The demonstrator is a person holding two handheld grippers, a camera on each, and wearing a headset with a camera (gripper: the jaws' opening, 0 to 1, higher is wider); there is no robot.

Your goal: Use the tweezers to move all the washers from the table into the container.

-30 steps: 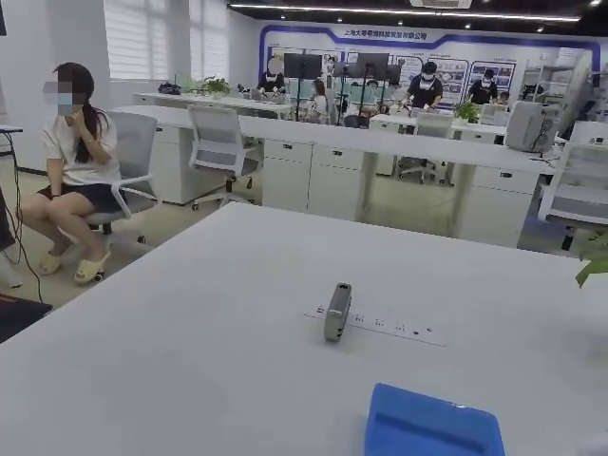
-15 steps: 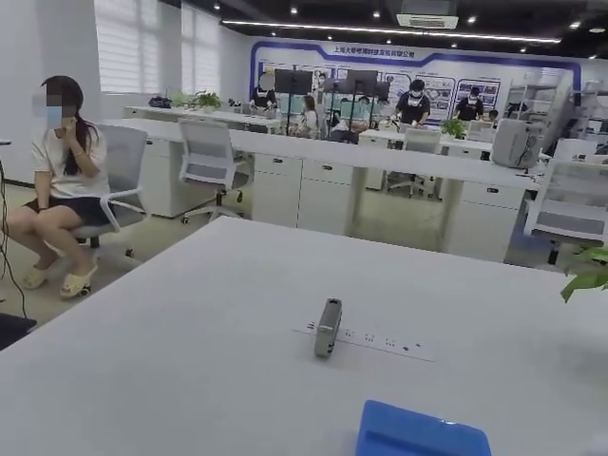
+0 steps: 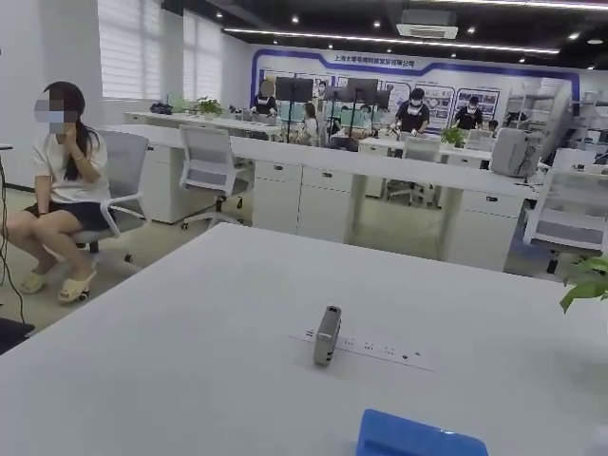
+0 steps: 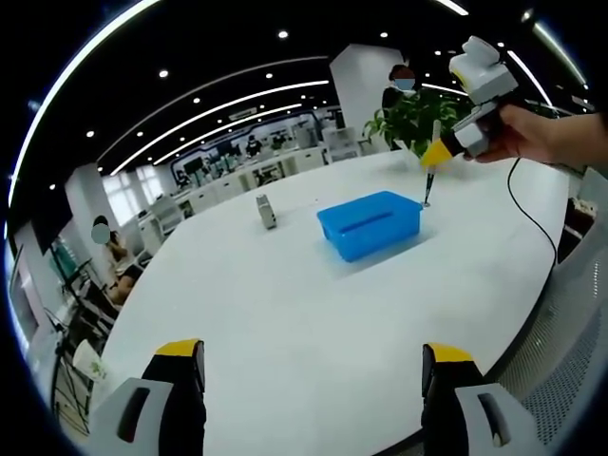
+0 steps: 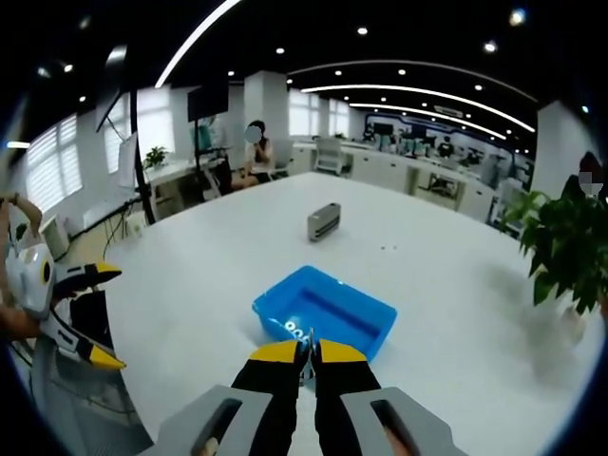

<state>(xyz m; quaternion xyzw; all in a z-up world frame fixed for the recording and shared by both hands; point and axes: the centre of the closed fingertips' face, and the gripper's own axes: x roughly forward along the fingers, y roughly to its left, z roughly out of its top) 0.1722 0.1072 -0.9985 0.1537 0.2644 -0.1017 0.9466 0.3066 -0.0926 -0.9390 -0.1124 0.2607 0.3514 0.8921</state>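
Note:
A blue rectangular container (image 5: 325, 318) sits on the white table (image 5: 190, 256), also seen as the container (image 4: 370, 220) and the container's far edge (image 3: 418, 439). My right gripper (image 5: 306, 356) is shut on thin metal tweezers (image 5: 306, 369) just short of the container's near wall. Several small pale washers (image 5: 296, 334) show against the blue at the tweezer tips. From the left side, the right gripper (image 4: 454, 144) hangs over the table, its tweezers (image 4: 427, 185) pointing down beside the container. My left gripper (image 4: 309, 380) is open and holds nothing, well back from the container.
A small grey device (image 3: 326, 334) stands by an inset socket strip (image 3: 380, 348) mid-table. A potted plant (image 5: 560, 247) stands at the table's right end. A person sits on a chair (image 3: 128, 180) beyond the left edge. The left gripper (image 5: 76, 318) is off the table's near-left edge.
The head camera has tilted up a little, so the container sits lower in the picture. Nothing on the table has moved.

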